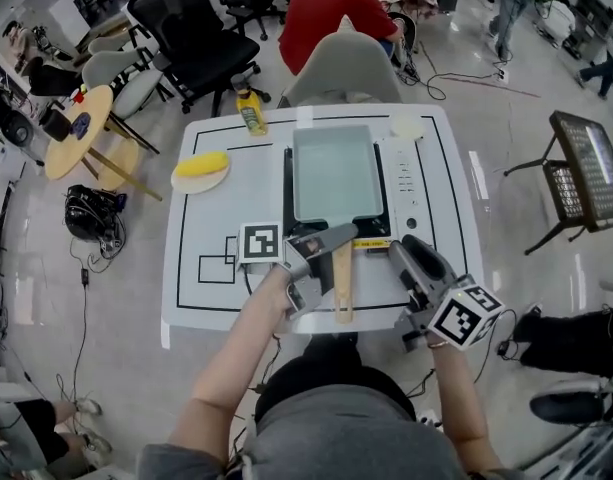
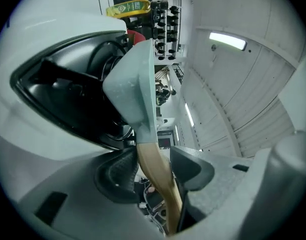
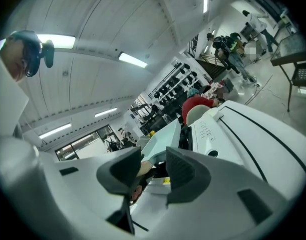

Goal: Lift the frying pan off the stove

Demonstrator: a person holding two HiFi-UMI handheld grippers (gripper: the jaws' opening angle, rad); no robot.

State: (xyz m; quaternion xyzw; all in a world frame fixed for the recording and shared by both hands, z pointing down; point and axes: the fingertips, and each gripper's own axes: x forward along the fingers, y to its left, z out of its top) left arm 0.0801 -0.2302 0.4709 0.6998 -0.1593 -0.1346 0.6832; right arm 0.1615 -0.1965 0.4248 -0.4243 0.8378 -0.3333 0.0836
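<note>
A pale blue-green rectangular frying pan (image 1: 333, 173) rests on the black top of a white stove (image 1: 406, 183). Its wooden handle (image 1: 343, 303) points toward me. My left gripper (image 1: 331, 260) reaches in from the left and stands open around that handle. In the left gripper view the handle (image 2: 167, 199) runs between the pads, close to the left one, with a gap showing at the right one, and the pan (image 2: 135, 79) lies just beyond. My right gripper (image 1: 406, 251) hovers open and empty at the stove's front right corner. From it I see the pan (image 3: 165, 139) past its open jaws (image 3: 150, 171).
The stove sits on a white table (image 1: 201, 268) with black lines. A yellow bottle (image 1: 251, 113) and a plate with a yellow thing (image 1: 201, 171) lie at the back left. A grey chair (image 1: 344, 68) and a person in red (image 1: 336, 8) are behind the table.
</note>
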